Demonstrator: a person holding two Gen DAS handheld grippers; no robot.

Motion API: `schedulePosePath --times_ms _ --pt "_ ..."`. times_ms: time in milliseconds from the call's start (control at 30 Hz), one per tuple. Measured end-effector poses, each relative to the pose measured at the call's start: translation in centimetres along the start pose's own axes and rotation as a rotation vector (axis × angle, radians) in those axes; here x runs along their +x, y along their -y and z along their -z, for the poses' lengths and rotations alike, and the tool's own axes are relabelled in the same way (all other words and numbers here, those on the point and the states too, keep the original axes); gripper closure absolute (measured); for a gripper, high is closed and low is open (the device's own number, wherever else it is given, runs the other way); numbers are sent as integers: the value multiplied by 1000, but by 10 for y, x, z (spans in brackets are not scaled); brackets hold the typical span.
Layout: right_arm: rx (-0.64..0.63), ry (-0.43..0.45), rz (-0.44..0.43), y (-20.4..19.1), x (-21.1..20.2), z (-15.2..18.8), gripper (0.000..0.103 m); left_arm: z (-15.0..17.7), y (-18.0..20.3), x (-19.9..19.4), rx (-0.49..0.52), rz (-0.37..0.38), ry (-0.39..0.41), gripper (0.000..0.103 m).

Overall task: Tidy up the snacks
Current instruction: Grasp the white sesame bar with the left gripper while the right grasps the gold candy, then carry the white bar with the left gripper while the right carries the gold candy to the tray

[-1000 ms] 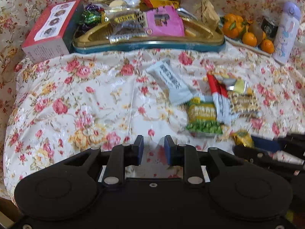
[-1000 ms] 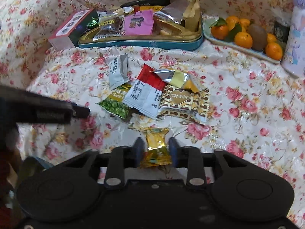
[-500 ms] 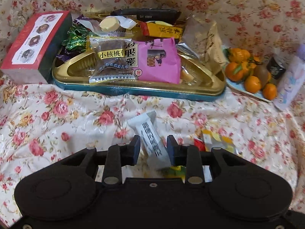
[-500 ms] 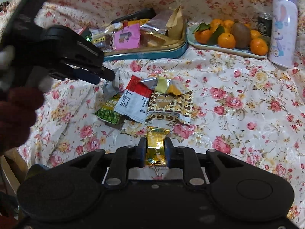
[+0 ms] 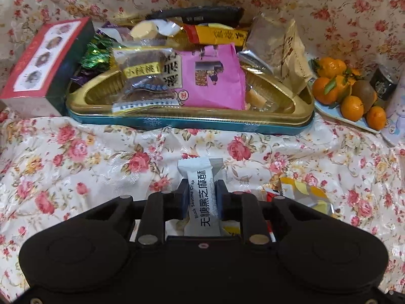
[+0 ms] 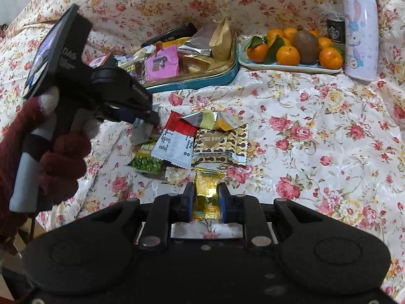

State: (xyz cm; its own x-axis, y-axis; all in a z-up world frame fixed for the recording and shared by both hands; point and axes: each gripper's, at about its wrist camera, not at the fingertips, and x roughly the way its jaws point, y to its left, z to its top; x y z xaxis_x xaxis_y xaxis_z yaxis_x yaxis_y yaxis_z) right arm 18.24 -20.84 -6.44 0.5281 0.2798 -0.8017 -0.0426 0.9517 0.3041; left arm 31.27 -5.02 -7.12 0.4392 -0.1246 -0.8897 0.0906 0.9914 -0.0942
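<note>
In the left wrist view my left gripper [image 5: 202, 190] has its jaws closing, and both pads press a white black-sesame crisp packet [image 5: 200, 169] just above the floral cloth. In the right wrist view, that same left gripper [image 6: 149, 120] is at the left end of the snack pile, pinching the packet [image 6: 140, 133]. My right gripper [image 6: 205, 190] is shut on a gold candy packet [image 6: 206, 179]. Loose on the cloth lie a red-and-white packet [image 6: 177, 141], a brown heart packet [image 6: 220, 147], a green pea packet [image 6: 146, 162] and a silver-yellow wrapper [image 6: 212, 120]. The gold tin tray [image 5: 177, 124] behind holds several snacks.
A red box [image 5: 43, 63] stands left of the tray. To its right, a plate [image 6: 291, 67] carries oranges and a kiwi, with a dark can [image 6: 335, 30] and a white bunny bottle [image 6: 359, 30] beside it. A hand in a dark red glove [image 6: 58, 162] holds the left gripper.
My left gripper came in over the white packet, and its pads closed on it. The right gripper's pads closed on the gold candy and rose a little.
</note>
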Motion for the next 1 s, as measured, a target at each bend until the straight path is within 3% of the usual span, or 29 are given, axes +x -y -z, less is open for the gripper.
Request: schedulePosePath --times_ms 300,567,733,1000 --pt "32 91 12 -7 -53 12 83 38 -5 -92 46 6 104 76" --pt "37 189 1 -23 -121 46 83 103 -13 -167 90 14 167 76" --pt "49 230 -6 -30 -160 78 83 148 -17 -190 117 -13 174 75" --pt "53 242 -3 -38 -201 128 83 215 -25 -211 98 51 136 75"
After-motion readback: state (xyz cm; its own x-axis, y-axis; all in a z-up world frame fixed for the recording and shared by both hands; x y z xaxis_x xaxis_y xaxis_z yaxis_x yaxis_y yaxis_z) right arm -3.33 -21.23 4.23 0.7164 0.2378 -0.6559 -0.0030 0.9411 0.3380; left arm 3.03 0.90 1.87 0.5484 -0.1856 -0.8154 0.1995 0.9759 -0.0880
